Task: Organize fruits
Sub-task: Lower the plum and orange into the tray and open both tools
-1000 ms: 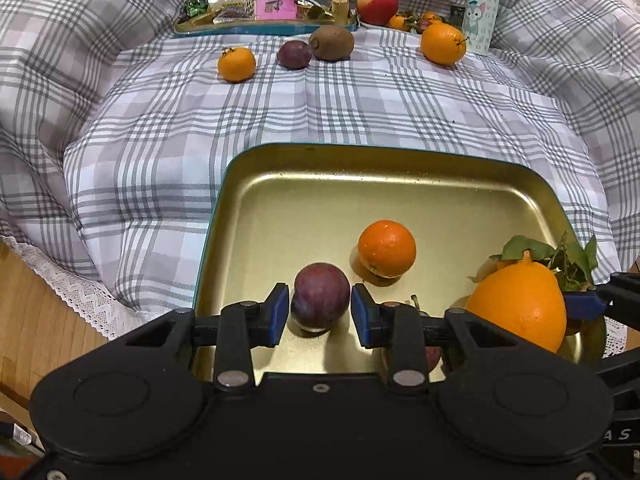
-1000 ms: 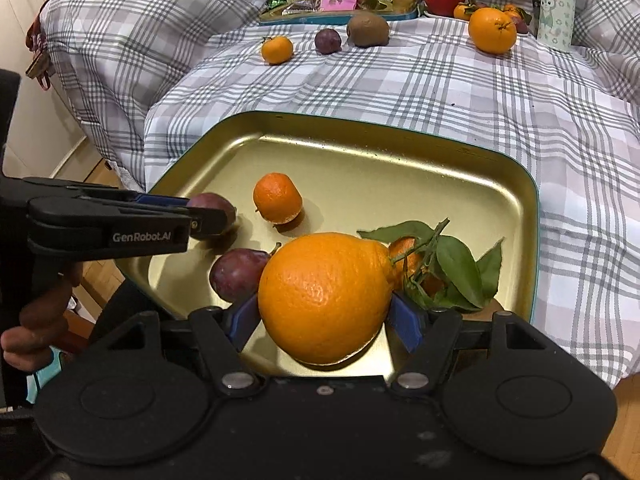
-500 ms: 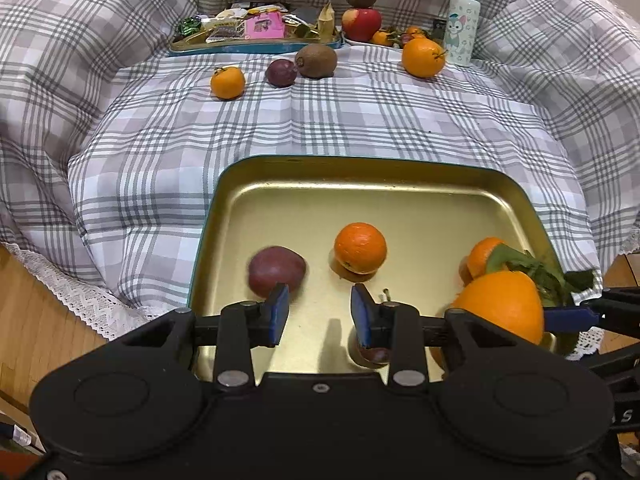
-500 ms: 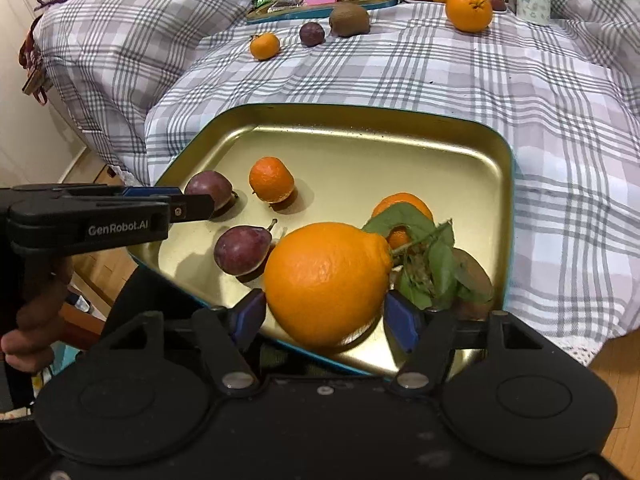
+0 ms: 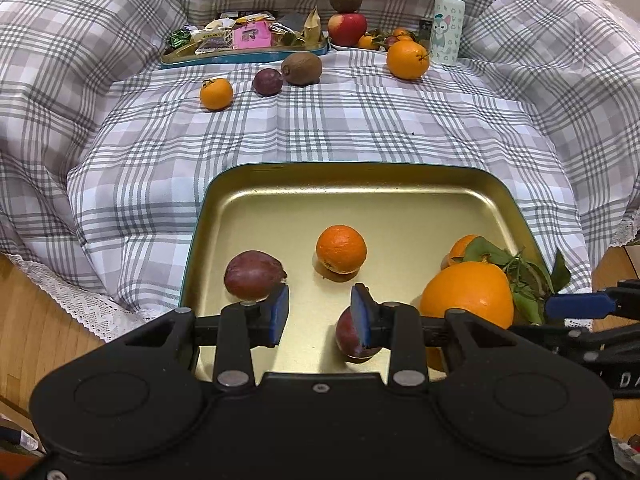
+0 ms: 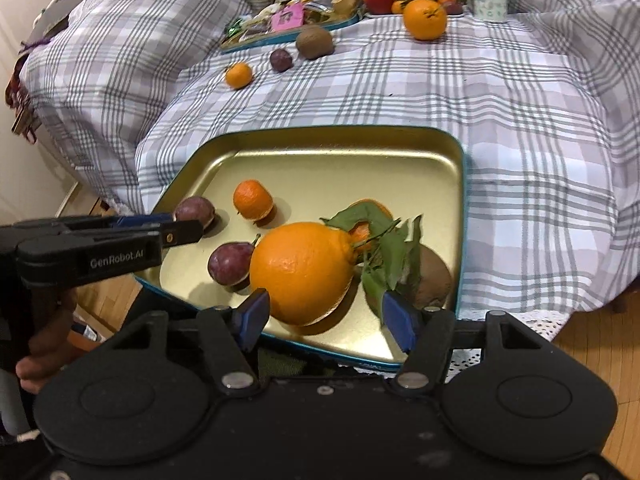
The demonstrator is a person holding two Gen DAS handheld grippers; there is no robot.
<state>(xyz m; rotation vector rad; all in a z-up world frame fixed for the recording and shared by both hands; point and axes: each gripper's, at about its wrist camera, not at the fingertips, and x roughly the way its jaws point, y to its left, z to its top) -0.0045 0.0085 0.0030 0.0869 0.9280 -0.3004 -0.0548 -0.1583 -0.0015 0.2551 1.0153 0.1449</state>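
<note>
Freed since a moment ago, the purple fruit (image 5: 254,275) lies in the gold tray (image 5: 348,178) on the bed; left claw (image 5: 319,313) holds nothing, its pads narrowly apart. Right claw (image 6: 324,318), closing, seemingly clear of the big orange (image 6: 303,271) beside the leafy mandarin (image 6: 370,220)

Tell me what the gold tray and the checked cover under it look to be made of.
Gold tray: probably thin metal, like a tin lid; its glossy gold inside mirrors the fruit, and its outer edge looks painted teal. Checked cover: soft woven fabric, matte, seemingly padded; it puckers, folds and bunches around the tray, with a lace trim at the hem.
</note>
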